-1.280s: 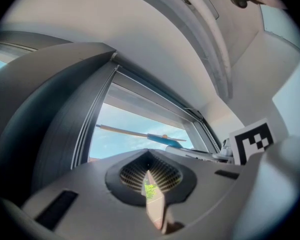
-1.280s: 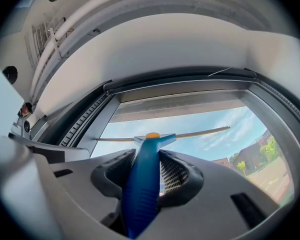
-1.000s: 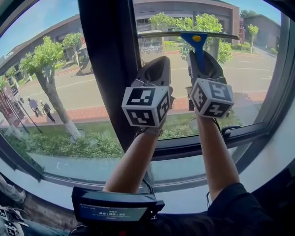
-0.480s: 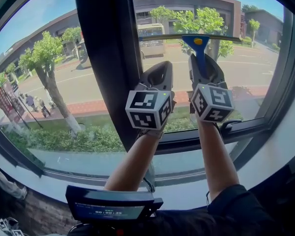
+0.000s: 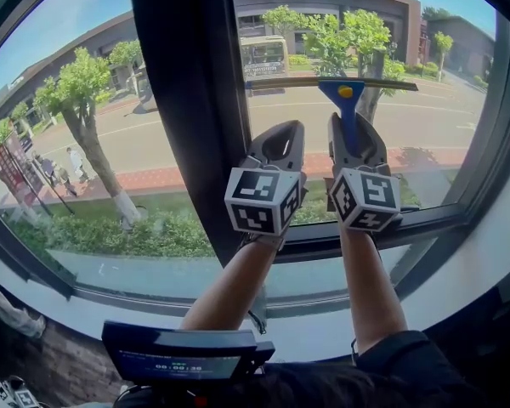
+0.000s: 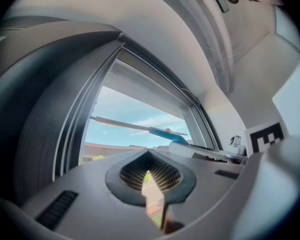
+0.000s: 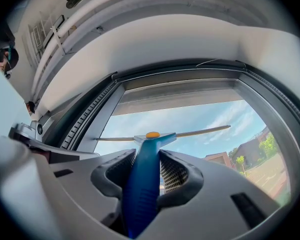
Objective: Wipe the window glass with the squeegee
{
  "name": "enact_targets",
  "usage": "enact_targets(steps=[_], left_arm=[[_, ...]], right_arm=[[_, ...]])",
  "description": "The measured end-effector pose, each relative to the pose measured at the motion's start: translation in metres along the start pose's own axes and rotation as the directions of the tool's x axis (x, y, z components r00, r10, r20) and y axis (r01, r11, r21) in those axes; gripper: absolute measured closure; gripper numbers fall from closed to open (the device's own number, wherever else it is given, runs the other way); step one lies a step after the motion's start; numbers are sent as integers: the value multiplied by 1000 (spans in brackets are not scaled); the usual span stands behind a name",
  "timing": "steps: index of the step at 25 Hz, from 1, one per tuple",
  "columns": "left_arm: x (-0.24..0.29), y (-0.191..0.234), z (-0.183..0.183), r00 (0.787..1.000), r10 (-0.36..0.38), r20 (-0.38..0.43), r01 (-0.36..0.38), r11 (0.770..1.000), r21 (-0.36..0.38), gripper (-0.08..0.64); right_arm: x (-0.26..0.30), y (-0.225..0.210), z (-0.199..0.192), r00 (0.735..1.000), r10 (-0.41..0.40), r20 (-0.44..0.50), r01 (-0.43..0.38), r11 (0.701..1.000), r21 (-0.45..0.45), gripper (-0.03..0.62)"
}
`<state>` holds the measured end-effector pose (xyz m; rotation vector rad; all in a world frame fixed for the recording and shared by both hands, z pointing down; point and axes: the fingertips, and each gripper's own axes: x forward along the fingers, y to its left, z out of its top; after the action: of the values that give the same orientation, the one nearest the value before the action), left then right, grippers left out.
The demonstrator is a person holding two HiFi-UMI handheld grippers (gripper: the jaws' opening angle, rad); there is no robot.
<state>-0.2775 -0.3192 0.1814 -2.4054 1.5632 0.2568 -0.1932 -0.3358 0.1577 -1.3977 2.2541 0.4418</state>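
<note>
Seen from indoors, with street trees (image 5: 76,100) beyond the left pane, a dark upright frame post (image 5: 183,100) splits the window in two. Just right of the post, the left gripper (image 5: 276,143) is raised toward the glass with its jaws drawn almost together, only a thin slit between them and nothing held; its own view confirms it is empty (image 6: 149,159). Beside it on the right, the right gripper (image 5: 355,138) is clamped on the blue handle of the squeegee (image 5: 346,100), the handle running up between the ridged pads (image 7: 177,176) to the yellow-buttoned head. The long blade lies level across the window glass (image 5: 433,134) of the right pane, spanning from close to the post most of the way across, roughly mid-height in the head view. The tool looks light and stiff, probably plastic with a softer wiping edge, and a smooth handle could twist in the grip. The hold low on the handle, below the head, seems the sensible place for keeping the blade flat and level.
</note>
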Motion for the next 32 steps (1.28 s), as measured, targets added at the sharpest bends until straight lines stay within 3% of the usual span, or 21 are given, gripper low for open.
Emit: enact_targets(steps=[16, 32], left_arm=[[-13, 6, -23, 1000, 22, -16, -22, 1000, -2, 565], [-22, -2, -62, 998, -7, -69, 1, 997, -75, 565]], right_arm=[[-16, 1, -28, 1000, 9, -28, -9, 1000, -6, 451], [-37, 2, -53, 995, 9, -97, -8, 1000, 11, 451]])
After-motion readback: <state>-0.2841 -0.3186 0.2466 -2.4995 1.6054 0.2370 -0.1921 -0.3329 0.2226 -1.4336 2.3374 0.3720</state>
